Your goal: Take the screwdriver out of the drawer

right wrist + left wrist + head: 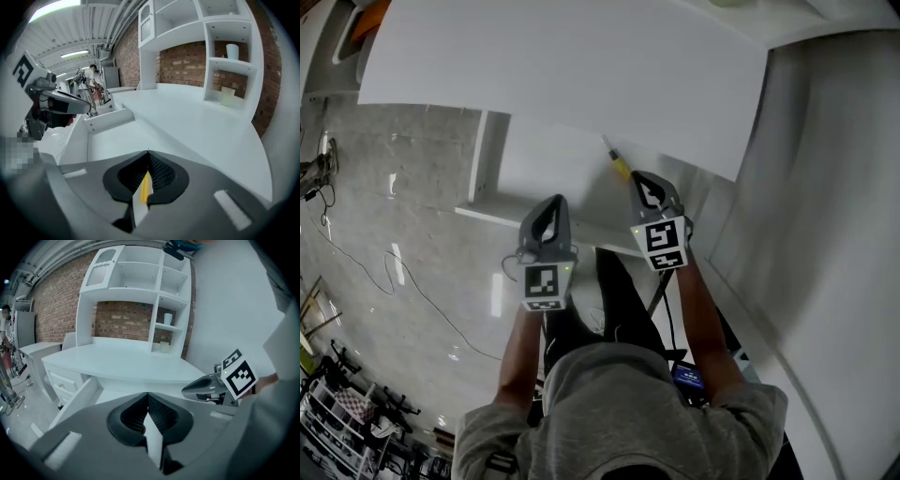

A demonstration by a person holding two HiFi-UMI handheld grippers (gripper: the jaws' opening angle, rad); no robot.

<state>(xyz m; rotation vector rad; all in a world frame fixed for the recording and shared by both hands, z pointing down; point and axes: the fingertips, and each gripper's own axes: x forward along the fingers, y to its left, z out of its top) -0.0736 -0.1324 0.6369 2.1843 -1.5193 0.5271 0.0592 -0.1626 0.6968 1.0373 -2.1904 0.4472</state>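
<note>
My left gripper (553, 202) hangs shut and empty over the smooth white drawer (539, 164). Inside lies the screwdriver (619, 165), slim and diagonal, its pale shaft pointing away up-left and its yellow handle toward my right gripper (639, 180). That gripper's ribbed dark jaws are closed; whether they touch the handle, I can't quite tell.

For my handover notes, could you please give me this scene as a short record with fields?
setting: white desk, its drawer open
tool: yellow-handled screwdriver lying in the drawer, near the desk's edge
left: left gripper shut, empty, over the drawer's front
right: right gripper shut, tip close by the screwdriver, apparently not gripping it
status: screwdriver not yet taken out
</note>
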